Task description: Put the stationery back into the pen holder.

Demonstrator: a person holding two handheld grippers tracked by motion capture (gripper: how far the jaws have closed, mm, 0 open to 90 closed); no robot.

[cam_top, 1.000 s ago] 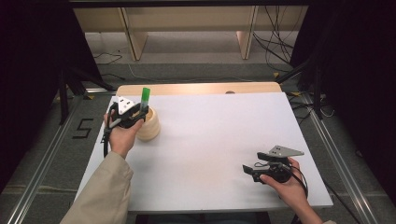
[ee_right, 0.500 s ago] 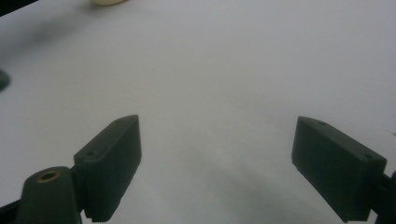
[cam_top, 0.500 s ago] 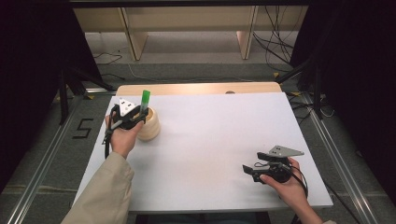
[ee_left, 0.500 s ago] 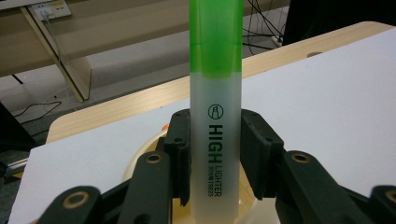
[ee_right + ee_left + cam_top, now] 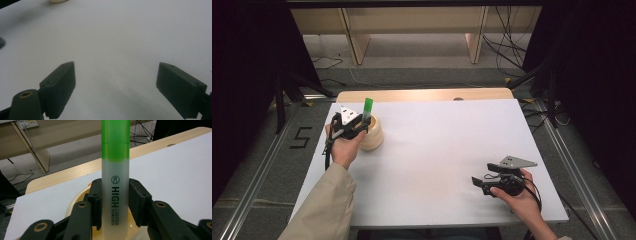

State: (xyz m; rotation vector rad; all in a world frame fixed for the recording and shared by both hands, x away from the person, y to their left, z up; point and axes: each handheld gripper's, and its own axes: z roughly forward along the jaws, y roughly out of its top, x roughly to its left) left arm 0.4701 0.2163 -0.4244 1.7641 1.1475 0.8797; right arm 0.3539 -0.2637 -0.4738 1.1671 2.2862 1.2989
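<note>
Upright, highlighter (image 5: 115,182) in left gripper (image 5: 115,202) over cup (image 5: 373,134).

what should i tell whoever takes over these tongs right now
Left tongs: shut on a green highlighter, held upright with its green cap on top, right over the cream cup at the table's far left. Its lower end is in the cup's mouth; whether it touches the bottom cannot be told.
Right tongs: open, holding nothing, low over bare table near the front right.
Done: highlighter picked up and brought to the cup.
Left, most likely: lower it in, open the left tongs, pull the hand away.
</note>
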